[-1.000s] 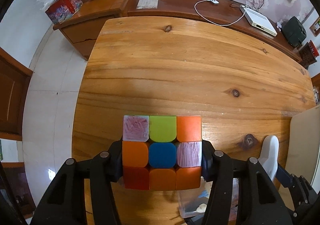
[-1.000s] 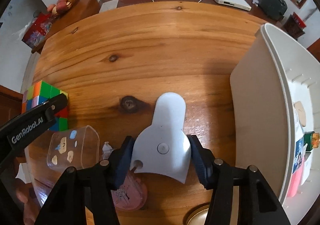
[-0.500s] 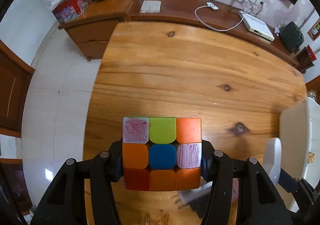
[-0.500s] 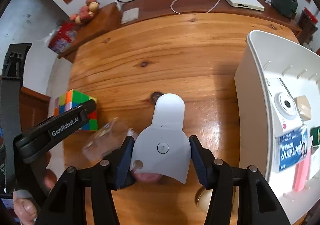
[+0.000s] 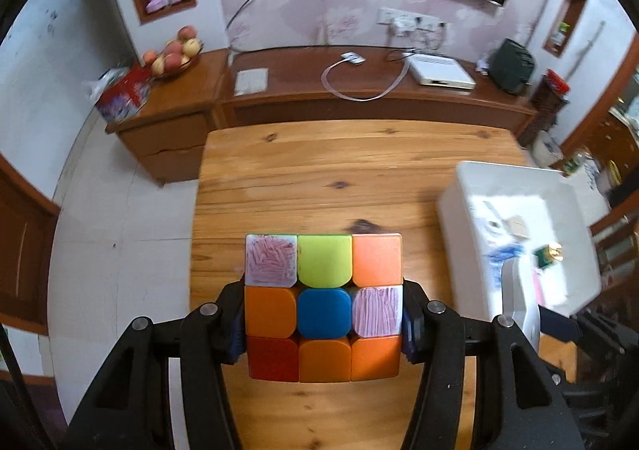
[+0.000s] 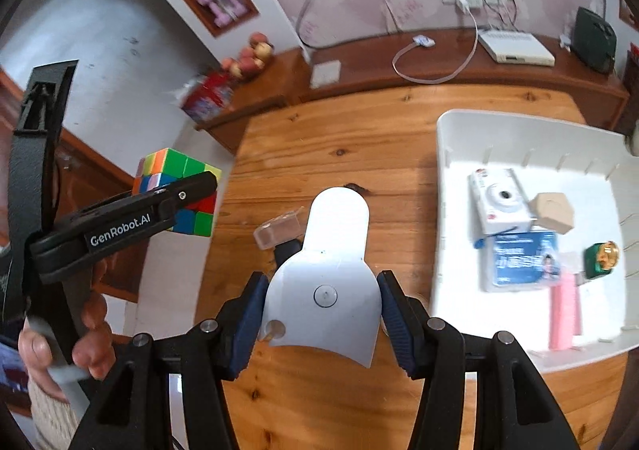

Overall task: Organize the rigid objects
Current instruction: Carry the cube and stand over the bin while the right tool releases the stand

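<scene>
Both grippers, loads clamped, higher now

**Cube and scraper aloft, tray at the table's right edge**

The tray [image 6: 447,186] sits at the table's [image 6: 319,138] right edge, holding a camera [image 6: 501,200], a booklet [image 6: 523,260] before it, and a box [image 6: 553,210] to its right. A clear container [image 6: 277,232] lies mid-table. The sideboard [image 5: 359,98] stands behind.

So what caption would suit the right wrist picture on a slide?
Right tool carries a white gadget above the wooden table, beside a white bin.
</scene>
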